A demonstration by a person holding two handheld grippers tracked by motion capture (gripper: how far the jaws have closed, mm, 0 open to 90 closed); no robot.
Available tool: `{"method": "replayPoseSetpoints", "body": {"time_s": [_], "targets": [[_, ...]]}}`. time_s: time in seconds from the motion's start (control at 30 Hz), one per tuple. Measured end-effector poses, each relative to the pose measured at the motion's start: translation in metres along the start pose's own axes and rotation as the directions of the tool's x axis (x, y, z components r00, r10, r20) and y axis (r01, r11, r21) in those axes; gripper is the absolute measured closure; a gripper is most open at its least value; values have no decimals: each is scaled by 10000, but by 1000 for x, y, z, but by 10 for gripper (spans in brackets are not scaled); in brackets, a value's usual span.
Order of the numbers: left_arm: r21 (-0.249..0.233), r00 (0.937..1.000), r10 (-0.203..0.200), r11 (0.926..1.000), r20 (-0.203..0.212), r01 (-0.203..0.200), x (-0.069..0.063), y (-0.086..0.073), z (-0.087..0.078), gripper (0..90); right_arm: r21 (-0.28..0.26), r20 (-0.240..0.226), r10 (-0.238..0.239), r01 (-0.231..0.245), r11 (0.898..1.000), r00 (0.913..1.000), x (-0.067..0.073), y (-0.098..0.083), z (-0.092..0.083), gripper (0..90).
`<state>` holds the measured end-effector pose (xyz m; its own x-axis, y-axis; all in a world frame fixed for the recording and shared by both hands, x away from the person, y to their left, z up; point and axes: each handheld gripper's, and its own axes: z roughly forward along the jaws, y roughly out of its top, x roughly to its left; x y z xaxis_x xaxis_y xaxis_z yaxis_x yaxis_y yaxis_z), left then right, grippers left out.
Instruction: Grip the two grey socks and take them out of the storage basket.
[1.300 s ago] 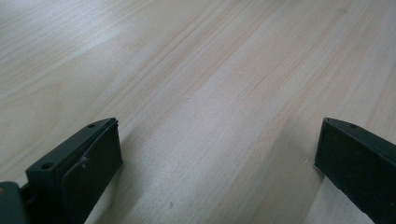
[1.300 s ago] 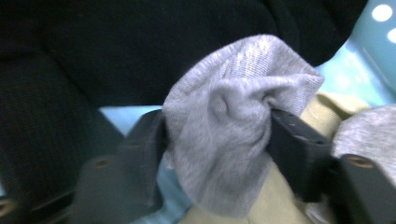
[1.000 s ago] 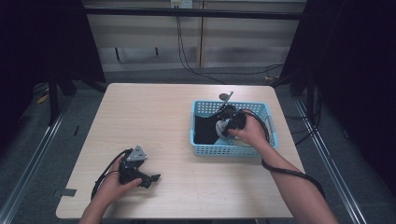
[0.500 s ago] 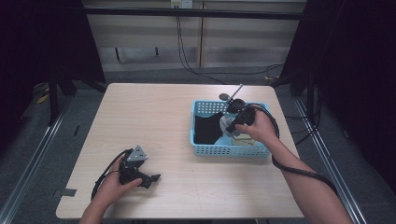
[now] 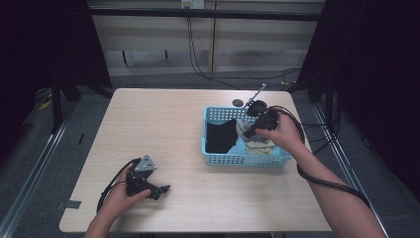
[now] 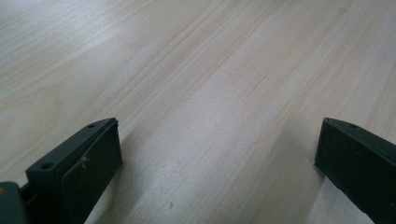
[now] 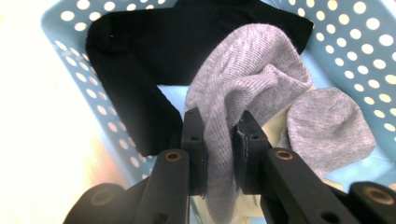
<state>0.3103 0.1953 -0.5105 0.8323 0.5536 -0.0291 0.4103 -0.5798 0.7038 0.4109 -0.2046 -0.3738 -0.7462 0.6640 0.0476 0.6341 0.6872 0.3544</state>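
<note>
**Grey sock pinched and halfway out of the basket**

So the right gripper (image 7: 218,135) has its jaws clamped on a fold of the grey sock (image 7: 252,88), and the sock hangs bunched over the blue basket (image 5: 213,148). Pinching a fold near the middle makes sense to me: the fabric is floppy, so a bunched grip gives the pads something thick to bite. The rest of it drapes down into the basket, over a black sock (image 7: 140,56) that lies flat along the left side and back. A second grey sock (image 7: 329,123) sits just beside the held one, apart from the jaws, and something pale lies under the pile, can't tell what.

The left gripper (image 5: 148,184) rests on the table (image 5: 163,124) near the front left corner, jaws wide apart with only bare wood between them. Looks parked, probably waiting for a handover or to help flatten.

Room-wise: the basket walls are low, but the sock's tail is below the rim, so I'd guess it needs more lift before swinging sideways or it'll drag the wall. The whole left and middle of the table is open for a drop. To the right, the basket sits close to the table edge.
</note>
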Motion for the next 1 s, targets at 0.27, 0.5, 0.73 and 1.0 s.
{"method": "replayPoseSetpoints", "body": {"time_s": [0.27, 0.5, 0.73, 1.0], "targets": [[2, 10000, 3, 10000, -2, -3, 0, 0, 0, 0, -66, -108, -351, 350, 9994, 9993, 10, -1, -9, 768], [3, 10000, 3, 10000, -4, -3, 0, 0, 0, 0, -187, -310, -713, 707, 9973, 9970, 23, -2, -15, 766], [60, 10000, 79, 10000, 6, -79, 0, 0, 0, 0, -394, -508, -1149, 1130, 9928, 9921, 39, -3, -21, 766], [68, 10000, 70, 10000, 9, -70, 0, 0, 0, 0, -306, -718, -1621, 1602, 9866, 9842, 59, -4, -24, 765]]}}
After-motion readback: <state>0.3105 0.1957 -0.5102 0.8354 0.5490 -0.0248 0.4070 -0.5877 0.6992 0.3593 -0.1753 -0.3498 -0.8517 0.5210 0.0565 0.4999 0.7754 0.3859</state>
